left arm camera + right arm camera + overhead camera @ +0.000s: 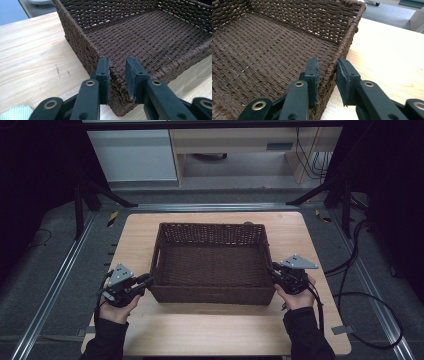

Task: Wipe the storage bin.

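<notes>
High view: brown woven basket sits mid-frame on the wooden counter, empty, long sides running left-right. Left claw is at its lower-left corner, right claw on the right-hand wall near the front corner.

Left gripper view: jaws straddle the basket's corner rim. The left pad is against the weave; the right pad has a visible sliver of gap. Partly closed, can't tell whether it's actually clamping yet.

Right gripper view: jaws straddle the side wall, one inside, one outside. Inner pad touches the rim, the outer one stands slightly off it toward the bare counter. Narrow opening, but the grip doesn't look seated; can't confirm a hold.

Step in hand, my read: get a two-point grip on the rim before lifting or sliding the basket. To do it well:
- close both claws until the weave compresses slightly, no gap on either pad
- seat the pads deeper over the rim; the tips alone may slip off the braid
- the corner grip at left is on a curved section, which could twist out, so shifting onto the straight wall would be safer
- move both hands together and keep the basket level

Pose: both forearms enter from the bottom edge in dark sleeves, hands low beside the basket, claws angled inward toward it, roughly mirrored.
</notes>
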A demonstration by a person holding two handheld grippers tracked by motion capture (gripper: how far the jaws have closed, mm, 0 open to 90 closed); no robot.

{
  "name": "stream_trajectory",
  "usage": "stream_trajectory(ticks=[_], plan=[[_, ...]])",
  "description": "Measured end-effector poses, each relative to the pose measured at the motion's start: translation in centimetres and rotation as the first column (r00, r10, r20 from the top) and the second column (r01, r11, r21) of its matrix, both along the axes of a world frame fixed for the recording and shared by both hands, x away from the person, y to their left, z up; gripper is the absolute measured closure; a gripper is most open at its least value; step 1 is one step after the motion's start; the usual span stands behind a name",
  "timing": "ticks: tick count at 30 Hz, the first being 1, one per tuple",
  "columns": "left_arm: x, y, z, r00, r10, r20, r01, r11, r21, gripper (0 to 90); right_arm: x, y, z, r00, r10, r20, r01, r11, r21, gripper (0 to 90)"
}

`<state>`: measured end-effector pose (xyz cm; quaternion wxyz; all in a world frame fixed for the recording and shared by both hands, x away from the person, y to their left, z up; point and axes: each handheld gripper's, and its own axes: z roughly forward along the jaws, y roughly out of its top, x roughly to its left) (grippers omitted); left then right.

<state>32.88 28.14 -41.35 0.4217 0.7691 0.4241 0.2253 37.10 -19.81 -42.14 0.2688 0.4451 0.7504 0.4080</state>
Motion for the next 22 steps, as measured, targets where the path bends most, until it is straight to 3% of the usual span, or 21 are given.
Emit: stream_trajectory(ticks=[13,14,15,18,19,20,22], plan=[[0.2,0.1,0.1,1.0000,0.005,0.001,-0.005,1.0000,0.000,70.5,-0.1,0.0,0.1,0.9999,-0.001,-0.013,0.001,1.000,0.002,69.6],[0.1,0.2,0.2,1.0000,0.009,0.004,-0.009,0.9999,-0.007,67.2,-0.1,0.0,0.2,0.9999,0.001,-0.015,-0.001,1.000,0.006,66.5],[0.1,0.4,0.4,0.9999,0.013,0.007,-0.013,0.9997,-0.020,61.7,-0.3,-0.1,0.5,1.0000,-0.006,0.003,0.006,1.000,0.007,58.4],[-0.1,1.1,1.1,0.9986,0.038,0.036,-0.036,0.9980,-0.052,54.6,-0.5,-0.4,1.0,0.9988,-0.023,0.043,0.022,0.999,0.027,45.1],[-0.1,1.1,1.1,0.9986,0.038,0.036,-0.036,0.9980,-0.052,53.0,-0.5,-0.4,1.0,0.9988,-0.023,0.043,0.022,0.999,0.027,45.1],[-0.1,1.5,1.4,0.9977,0.048,0.048,-0.045,0.9971,-0.061,50.5,-0.7,-0.8,1.6,0.9962,-0.044,0.075,0.041,0.998,0.045,34.5],[-0.2,2.5,1.8,0.9937,0.086,0.072,-0.081,0.9940,-0.074,46.9,-0.9,-1.2,2.0,0.9936,-0.060,0.096,0.055,0.997,0.056,29.3]])
